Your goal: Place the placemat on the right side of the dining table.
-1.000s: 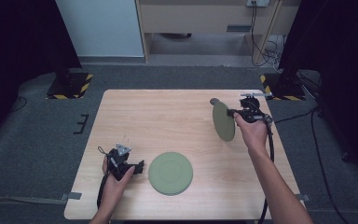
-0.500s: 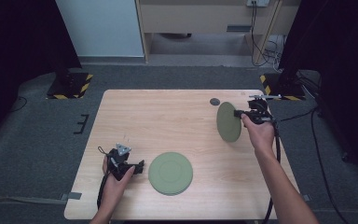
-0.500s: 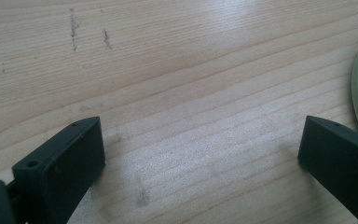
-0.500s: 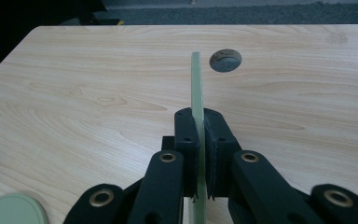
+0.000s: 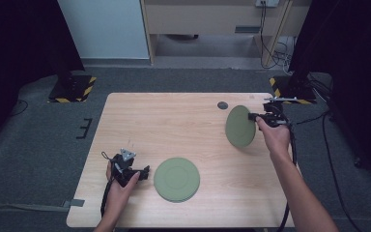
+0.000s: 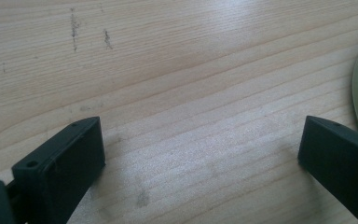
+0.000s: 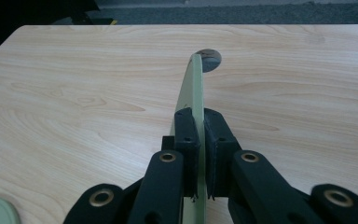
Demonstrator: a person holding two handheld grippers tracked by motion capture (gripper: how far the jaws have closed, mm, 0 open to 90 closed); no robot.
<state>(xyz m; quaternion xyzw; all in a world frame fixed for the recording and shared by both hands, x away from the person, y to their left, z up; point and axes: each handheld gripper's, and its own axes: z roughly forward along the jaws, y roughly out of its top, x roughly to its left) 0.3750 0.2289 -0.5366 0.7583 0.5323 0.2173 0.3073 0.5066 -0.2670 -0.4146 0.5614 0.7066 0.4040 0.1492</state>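
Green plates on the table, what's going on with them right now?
A person works at a wooden table with a tool in each hand. The right tool is clamped on the rim of one green plate, holding it on edge above the table's far right side. The second green plate lies flat near the front edge. The left tool rests beside it, jaws open and holding nothing.

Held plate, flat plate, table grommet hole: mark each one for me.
held plate [image 5: 240, 126], high view, middle of its tilted green face.
flat plate [image 5: 176, 179], high view, centre of its top.
grommet hole [image 5: 222, 105], high view, middle of the dark round spot in the table.
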